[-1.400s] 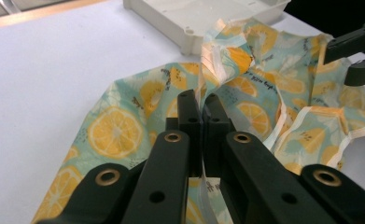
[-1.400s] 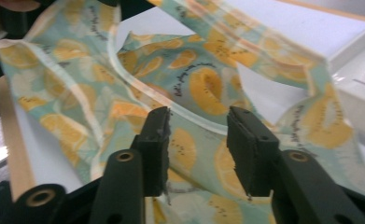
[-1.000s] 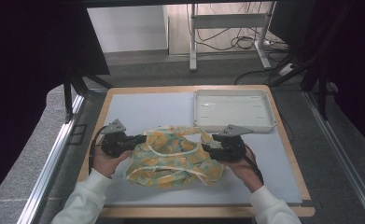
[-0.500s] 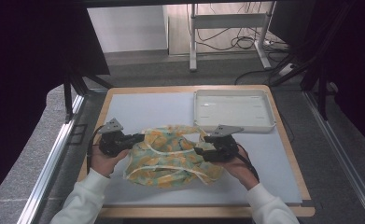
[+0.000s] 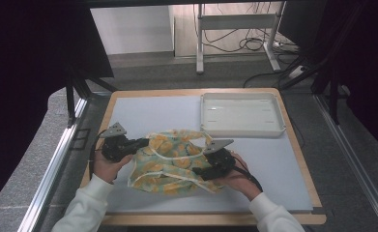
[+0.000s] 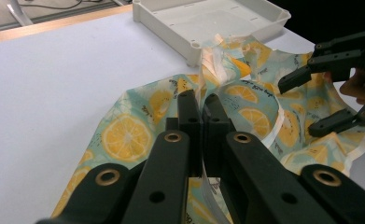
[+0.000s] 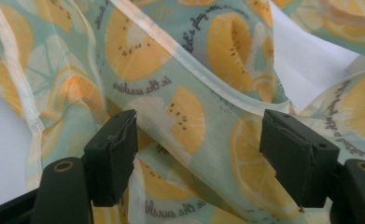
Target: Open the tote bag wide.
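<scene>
The right gripper (image 7: pixel 199 154) is seen from close behind its two black jaws, which are spread wide apart, one at the lower left and one at the lower right. Between and beyond them a thin cloth (image 7: pixel 185 93) printed with orange slices on pale green is spread in loose folds. Lines of small script are printed on it, and a pale hem runs diagonally across. A patch of white worktop (image 7: pixel 311 60) is exposed at the upper right.
</scene>
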A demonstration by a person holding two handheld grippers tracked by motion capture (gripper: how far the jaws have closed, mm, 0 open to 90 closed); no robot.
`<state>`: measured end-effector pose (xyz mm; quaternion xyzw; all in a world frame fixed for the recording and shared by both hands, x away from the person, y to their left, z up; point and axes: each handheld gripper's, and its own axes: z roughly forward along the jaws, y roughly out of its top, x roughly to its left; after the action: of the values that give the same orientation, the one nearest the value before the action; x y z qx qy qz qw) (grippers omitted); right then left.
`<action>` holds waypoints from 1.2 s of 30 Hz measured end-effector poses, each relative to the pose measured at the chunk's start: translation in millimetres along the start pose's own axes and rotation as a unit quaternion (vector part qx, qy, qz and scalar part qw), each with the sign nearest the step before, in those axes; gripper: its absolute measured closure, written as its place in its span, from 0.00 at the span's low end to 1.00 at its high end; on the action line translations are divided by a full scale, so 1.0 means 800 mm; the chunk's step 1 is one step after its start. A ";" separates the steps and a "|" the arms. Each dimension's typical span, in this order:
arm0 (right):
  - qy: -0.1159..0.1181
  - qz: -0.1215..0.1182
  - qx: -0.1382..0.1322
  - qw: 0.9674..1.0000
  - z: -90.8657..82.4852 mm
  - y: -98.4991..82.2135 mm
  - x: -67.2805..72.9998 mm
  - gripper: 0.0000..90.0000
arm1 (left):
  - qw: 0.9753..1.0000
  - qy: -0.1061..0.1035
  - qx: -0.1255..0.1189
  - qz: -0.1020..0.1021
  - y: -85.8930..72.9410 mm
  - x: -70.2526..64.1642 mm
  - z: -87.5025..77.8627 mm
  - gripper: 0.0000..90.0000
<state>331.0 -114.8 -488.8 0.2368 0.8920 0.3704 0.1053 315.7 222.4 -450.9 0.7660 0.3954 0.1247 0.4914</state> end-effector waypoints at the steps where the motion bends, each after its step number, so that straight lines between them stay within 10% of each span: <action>1: -0.010 -0.004 0.004 1.000 0.002 0.000 0.002 0.35 | 1.000 0.000 0.000 0.000 0.000 0.000 0.000 1.00; 13: -0.036 -0.001 -0.002 0.999 0.000 -0.004 -0.002 0.97 | 1.000 -0.001 0.002 0.000 -0.001 0.000 0.001 1.00; 18: -0.028 -0.008 -0.003 1.000 -0.001 -0.003 -0.002 0.98 | 1.000 0.000 0.002 -0.001 -0.001 0.001 0.000 1.00; 24: -0.037 -0.020 0.009 0.999 0.004 -0.004 0.005 0.52 | 1.000 0.001 0.002 -0.002 -0.002 0.002 0.000 1.00; 27: -0.053 -0.026 0.021 0.998 0.013 -0.005 0.007 0.44 | 1.000 0.000 0.001 -0.003 -0.002 0.002 -0.001 1.00; 36: -0.067 -0.021 0.021 0.997 0.013 -0.007 0.005 0.92 | 1.000 0.000 0.003 -0.002 -0.002 0.003 0.000 1.00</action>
<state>329.8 -109.8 -500.1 0.2442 0.8953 0.3326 0.1682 316.1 224.4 -452.9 0.7663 0.3975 0.1224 0.4896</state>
